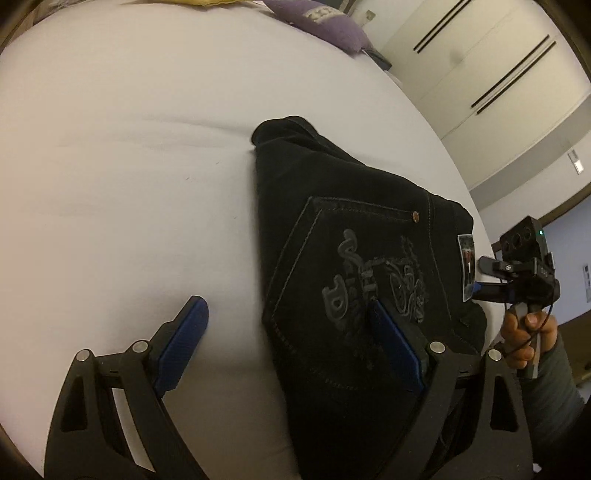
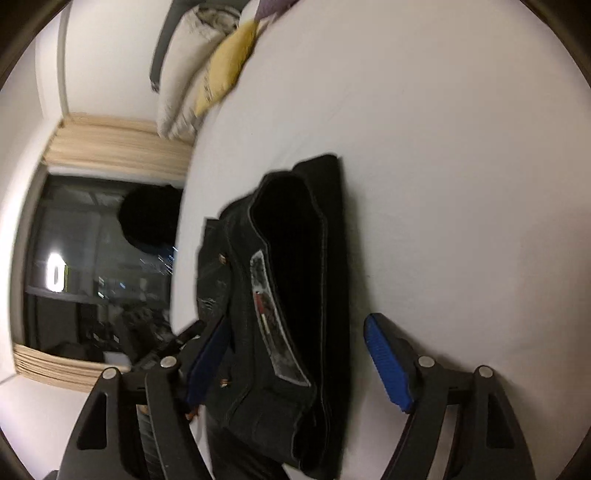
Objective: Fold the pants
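The black pants [image 1: 351, 258] lie folded into a thick stack on the white bed [image 1: 129, 166], back pocket with grey embroidery facing up. My left gripper [image 1: 291, 343] is open, its right finger over the pocket and its left finger [image 1: 184, 339] over bare sheet. The right gripper [image 1: 487, 277] shows at the waistband edge by the label, held by a hand. In the right wrist view the pants [image 2: 295, 295] sit between the wide open jaws of my right gripper [image 2: 295, 354], waistband and label facing the camera.
A purple pillow [image 1: 321, 22] lies at the bed's far end, and a yellow pillow [image 2: 225, 70] and white pillows [image 2: 184, 74] beside it. A dark window [image 2: 92, 266] with curtains is past the bed's edge. Wardrobe doors [image 1: 480, 74] stand beyond the bed.
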### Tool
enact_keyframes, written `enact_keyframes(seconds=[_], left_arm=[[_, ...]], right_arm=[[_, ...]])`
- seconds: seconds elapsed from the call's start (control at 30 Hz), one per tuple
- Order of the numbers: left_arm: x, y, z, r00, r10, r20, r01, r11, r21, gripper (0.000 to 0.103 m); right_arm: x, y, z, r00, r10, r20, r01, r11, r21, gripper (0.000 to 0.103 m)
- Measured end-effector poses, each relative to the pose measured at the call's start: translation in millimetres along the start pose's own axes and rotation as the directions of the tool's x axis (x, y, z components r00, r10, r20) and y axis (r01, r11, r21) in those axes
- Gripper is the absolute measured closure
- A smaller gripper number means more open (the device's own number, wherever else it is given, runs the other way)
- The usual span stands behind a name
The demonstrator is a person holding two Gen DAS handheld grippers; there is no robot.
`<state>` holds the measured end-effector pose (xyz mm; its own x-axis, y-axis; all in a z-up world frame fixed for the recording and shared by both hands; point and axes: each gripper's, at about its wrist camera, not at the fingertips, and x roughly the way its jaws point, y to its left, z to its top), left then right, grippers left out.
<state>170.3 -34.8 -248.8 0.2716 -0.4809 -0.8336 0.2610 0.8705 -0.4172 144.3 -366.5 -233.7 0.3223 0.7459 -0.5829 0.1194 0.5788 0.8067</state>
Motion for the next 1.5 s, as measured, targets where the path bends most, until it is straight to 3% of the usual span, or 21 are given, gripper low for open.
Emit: enact_keyframes(seconds=[0.03, 0.1, 0.17, 0.23, 0.3, 0.47, 0.53, 0.73, 0.93, 1.1, 1.27, 1.33, 1.4, 1.5], left_arm=[[2.1, -1.0, 2.1, 1.000, 0.008, -0.013, -0.008, 1.000, 0.001, 0.015], [9.0, -4.3, 6.9, 0.999, 0.024, -0.027, -0.024, 1.000, 0.005, 0.026], [13.9, -10.9, 8.5, 0.999, 0.005, -0.040, -0.004, 1.000, 0.007, 0.053], [14.5, -17.5, 8.7, 0.999, 0.029, -0.041, -0.028, 1.000, 0.014, 0.056], [11.7, -20.7, 8.2, 0.999, 0.022, -0.033, -0.021, 1.000, 0.016, 0.065], [-3.5, -36.0, 7.3, 0.999, 0.030, 0.019, -0.030, 0.999, 0.042, 0.084], [-12.5, -44.9, 11.0, 0.998, 0.036, 0.043, -0.038, 0.998, 0.057, 0.087], [-39.8, -76.9, 38.4, 0.988, 0.073, 0.137, -0.091, 0.987, 0.131, 0.087], [-38.7, -96.1, 85.5, 0.967, 0.129, 0.222, -0.168, 0.972, 0.166, 0.087], [-5.2, -89.5, 116.1, 0.967, 0.165, 0.195, -0.197, 0.967, 0.161, 0.087], [46.8, -82.7, 121.3, 0.969, 0.199, 0.147, -0.221, 0.964, 0.148, 0.086], [57.4, -77.3, 120.3, 0.968, 0.205, 0.142, -0.225, 0.963, 0.145, 0.085], [65.2, -72.7, 116.2, 0.964, 0.226, 0.142, -0.247, 0.958, 0.148, 0.080], [70.7, -63.5, 112.1, 0.963, 0.225, 0.151, -0.244, 0.962, 0.125, 0.066]], right_arm=[[2.4, 1.6, 2.2, 1.000, -0.006, -0.012, 0.006, 1.000, -0.006, 0.026], [7.2, 3.3, 7.8, 1.000, -0.009, -0.030, 0.009, 1.000, 0.003, 0.040], [9.6, -0.6, 9.0, 0.999, -0.012, -0.047, 0.013, 1.000, 0.014, 0.047], [1.0, -6.9, 4.9, 0.998, -0.033, -0.051, 0.033, 0.999, 0.000, 0.060], [2.1, -5.4, 6.6, 0.998, -0.049, -0.046, 0.048, 0.999, -0.012, 0.070], [-5.5, 24.6, 2.2, 0.988, -0.152, 0.018, 0.153, 0.974, -0.165, 0.081], [-10.6, 32.7, 2.5, 0.986, -0.164, 0.041, 0.169, 0.966, -0.196, 0.082], [-32.2, 71.1, 12.2, 0.974, -0.179, 0.141, 0.214, 0.931, -0.295, 0.083], [-40.5, 93.1, 55.9, 0.956, -0.201, 0.215, 0.266, 0.904, -0.336, 0.083], [-26.8, 69.0, 95.9, 0.950, -0.231, 0.212, 0.285, 0.918, -0.276, 0.083], [-2.2, 37.5, 122.7, 0.945, -0.282, 0.167, 0.314, 0.924, -0.218, 0.083], [0.6, 24.2, 126.1, 0.954, -0.260, 0.148, 0.286, 0.937, -0.199, 0.081], [1.6, 14.8, 126.5, 0.956, -0.256, 0.145, 0.282, 0.939, -0.198, 0.069], [-2.0, 0.7, 123.1, 0.967, -0.208, 0.150, 0.233, 0.956, -0.178, 0.062]])
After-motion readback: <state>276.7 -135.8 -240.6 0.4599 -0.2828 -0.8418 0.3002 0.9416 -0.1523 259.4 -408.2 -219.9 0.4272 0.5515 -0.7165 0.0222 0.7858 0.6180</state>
